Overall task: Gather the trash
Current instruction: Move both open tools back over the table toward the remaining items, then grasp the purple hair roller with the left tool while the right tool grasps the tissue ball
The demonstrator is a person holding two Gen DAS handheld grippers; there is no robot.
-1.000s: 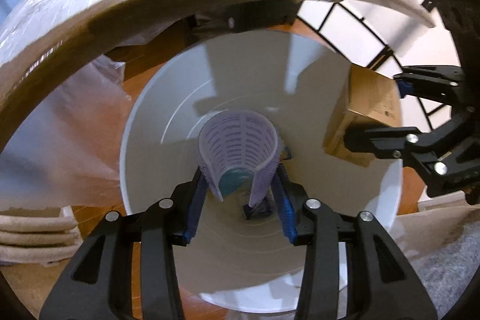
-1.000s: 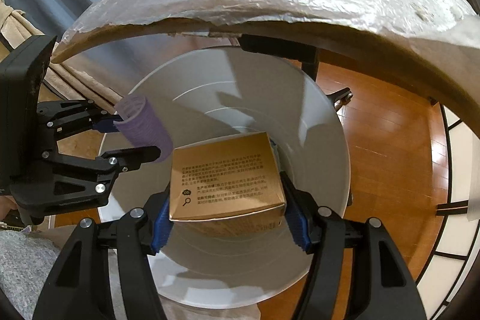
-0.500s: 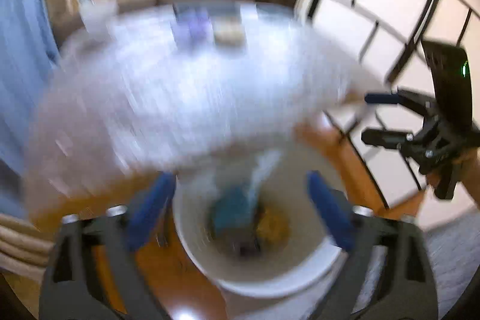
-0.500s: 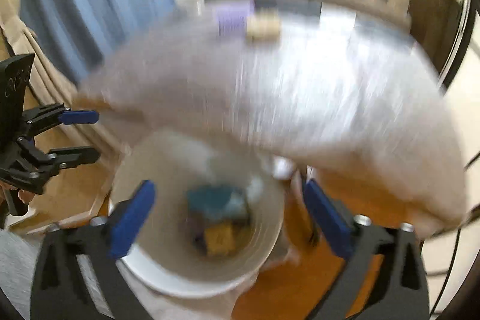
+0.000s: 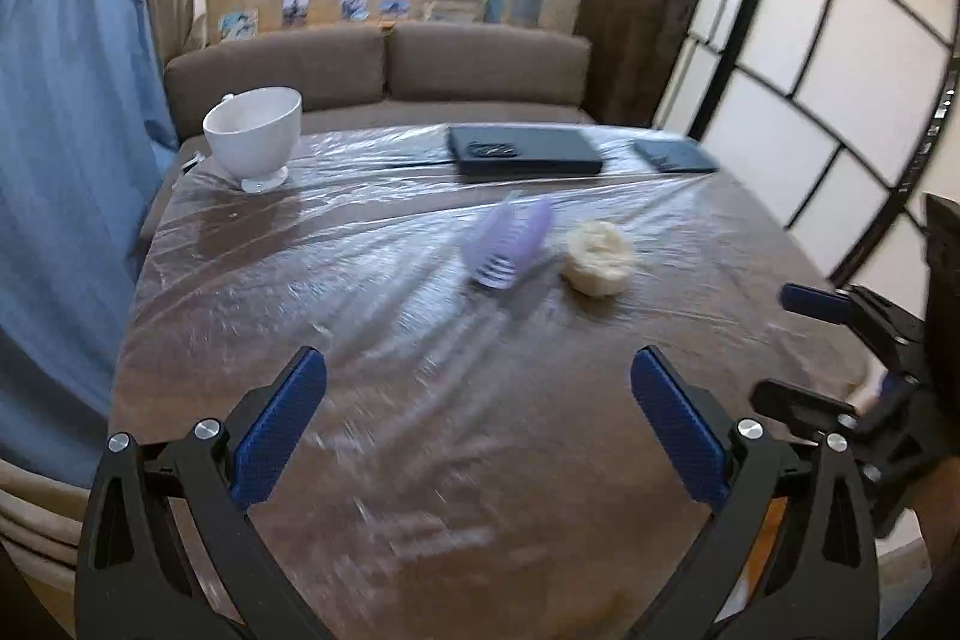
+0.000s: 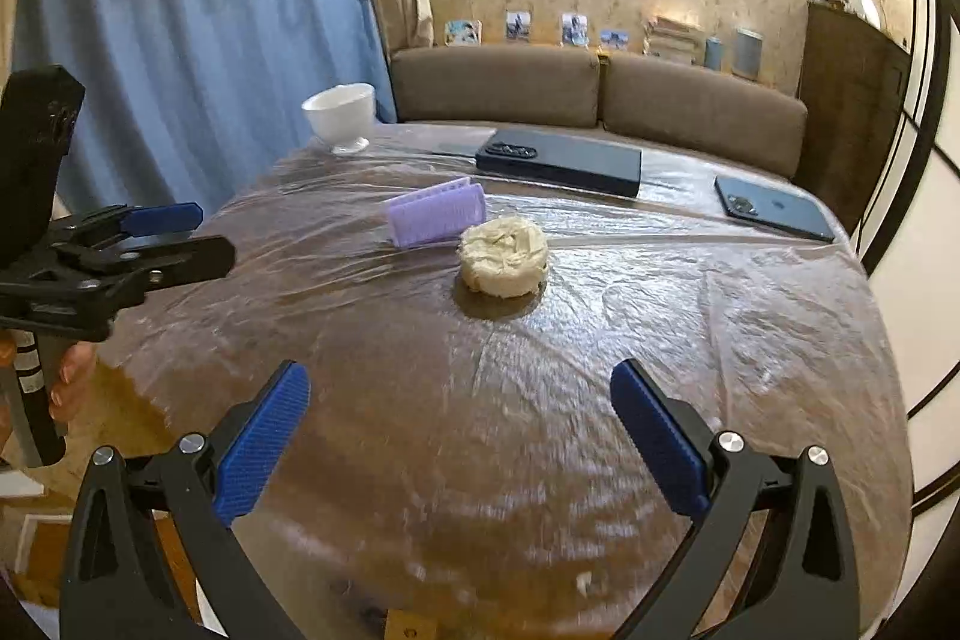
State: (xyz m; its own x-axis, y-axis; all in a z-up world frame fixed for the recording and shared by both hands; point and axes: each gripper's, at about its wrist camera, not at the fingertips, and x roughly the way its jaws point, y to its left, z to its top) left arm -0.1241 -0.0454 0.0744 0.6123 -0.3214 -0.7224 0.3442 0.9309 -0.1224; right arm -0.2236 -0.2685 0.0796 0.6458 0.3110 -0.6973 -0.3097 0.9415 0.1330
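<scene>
On the plastic-covered table [image 5: 360, 292] [image 6: 690, 340] lie a purple ribbed piece [image 5: 510, 241] [image 6: 435, 217] and, just right of it, a cream crumpled wad [image 5: 598, 257] [image 6: 504, 256]. My left gripper [image 5: 477, 418] hovers over the table's near part, open and empty, well short of both. My right gripper [image 6: 459, 427] is likewise open and empty, nearer the wad. Each gripper also shows at the edge of the other's view: the right gripper [image 5: 810, 340] and the left gripper [image 6: 168, 235]. The bin is out of view.
A white footed bowl [image 5: 255, 136] [image 6: 341, 115] stands at the table's far left corner. A dark flat case [image 5: 522, 151] [image 6: 561, 163] and a phone [image 5: 675, 155] [image 6: 774, 209] lie along the far edge. Behind are a brown sofa [image 5: 384, 64] and blue curtain [image 5: 66, 160].
Both grippers let go of the purple piece and the brown box into the white bin, opened wide, and rose from under the table edge to above the tabletop.
</scene>
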